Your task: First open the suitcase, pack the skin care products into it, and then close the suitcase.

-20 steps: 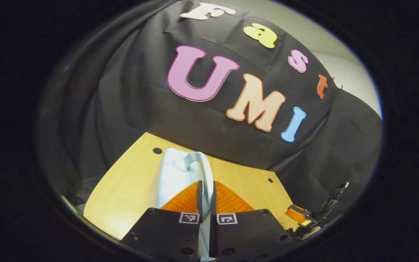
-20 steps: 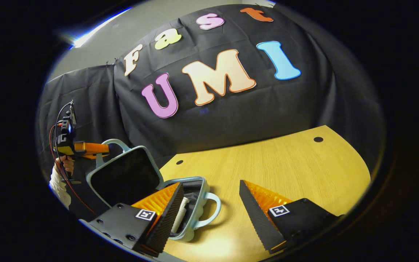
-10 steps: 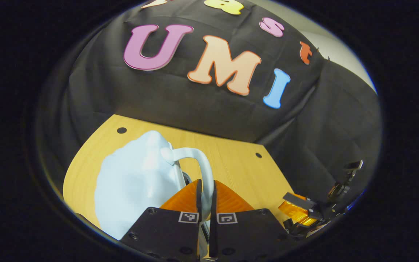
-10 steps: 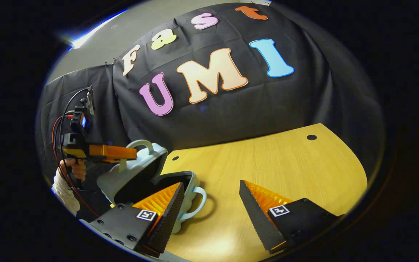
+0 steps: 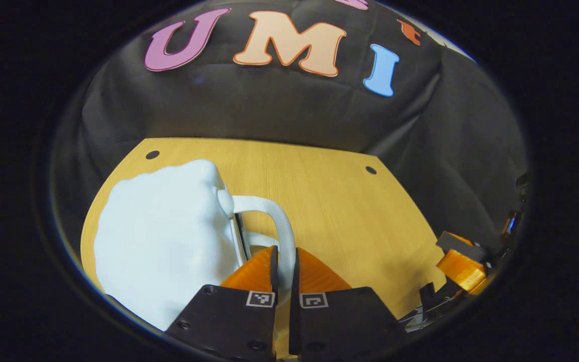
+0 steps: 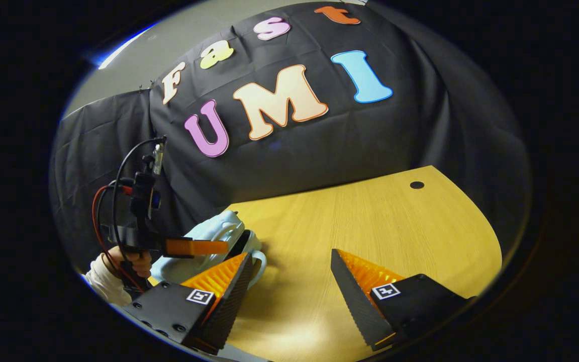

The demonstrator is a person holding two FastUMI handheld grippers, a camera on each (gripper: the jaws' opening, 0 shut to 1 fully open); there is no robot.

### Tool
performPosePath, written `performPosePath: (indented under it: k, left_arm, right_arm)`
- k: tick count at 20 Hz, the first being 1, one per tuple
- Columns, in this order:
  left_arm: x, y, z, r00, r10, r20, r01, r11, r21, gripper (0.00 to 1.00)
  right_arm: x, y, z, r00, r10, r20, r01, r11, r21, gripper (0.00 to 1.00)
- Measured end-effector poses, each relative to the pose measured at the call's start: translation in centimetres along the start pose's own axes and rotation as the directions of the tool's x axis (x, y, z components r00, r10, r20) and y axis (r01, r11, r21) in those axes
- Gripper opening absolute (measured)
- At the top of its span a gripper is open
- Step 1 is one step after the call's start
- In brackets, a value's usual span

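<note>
The pale blue suitcase (image 5: 159, 236) lies on the wooden table (image 5: 329, 196) with its lid lowered almost onto the base; a thin dark gap shows along the edge. My left gripper (image 5: 283, 266) is shut on the lid's curved handle (image 5: 272, 211). The right gripper view has the suitcase (image 6: 209, 234) at lower left, with the left gripper (image 6: 221, 247) over it, held by a hand (image 6: 131, 257). My right gripper (image 6: 289, 281) hangs open above the table, to the right of the suitcase, holding nothing. The skin care products are hidden inside.
Black cloth walls close off the back and both sides of the table (image 6: 370, 221). Small round holes (image 6: 416, 185) mark the tabletop's far corners. The right gripper (image 5: 463, 266) sits past the table's right edge in the left gripper view. Red and black cables (image 6: 103, 211) trail from the left gripper.
The lid has swung down from nearly upright to almost shut, with my left gripper lowering along with its handle. My right gripper has stayed open in about the same place.
</note>
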State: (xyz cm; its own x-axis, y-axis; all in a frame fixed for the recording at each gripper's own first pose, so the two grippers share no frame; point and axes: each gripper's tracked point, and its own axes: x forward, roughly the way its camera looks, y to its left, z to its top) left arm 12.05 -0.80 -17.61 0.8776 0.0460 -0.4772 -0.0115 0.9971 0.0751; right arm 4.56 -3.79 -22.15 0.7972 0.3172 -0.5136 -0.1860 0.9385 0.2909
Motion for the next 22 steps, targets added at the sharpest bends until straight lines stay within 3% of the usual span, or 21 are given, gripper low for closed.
performPosePath:
  k: [7,13,15,19,22]
  left_arm:
    - [2.4,-0.3,-3.3,0.988,0.137,-0.073,-0.119,0.971,0.208,0.05]
    - [2.7,0.1,-4.3,0.963,0.246,-0.109,-0.185,0.899,0.398,0.09]
    - [2.1,-0.5,-4.6,0.965,0.230,-0.123,-0.164,0.901,0.401,0.20]
    - [0.3,-1.7,-3.4,0.969,0.234,-0.077,-0.181,0.888,0.424,0.93]
    - [-2.0,-3.1,-1.7,0.977,0.214,-0.004,-0.193,0.889,0.416,0.95]
  right_arm:
    - [-1.1,-1.8,-0.1,1.000,-0.025,0.007,0.025,1.000,-0.001,0.98]
    - [-2.3,-2.5,0.8,0.998,-0.053,0.045,0.053,0.998,0.018,0.98]
    - [-2.9,-2.7,1.2,0.996,-0.066,0.061,0.065,0.998,0.019,0.98]
    - [-4.5,-2.6,2.2,0.992,-0.081,0.099,0.079,0.997,0.020,0.98]
    - [-5.9,-1.9,3.7,0.987,-0.084,0.139,0.083,0.996,0.011,0.98]
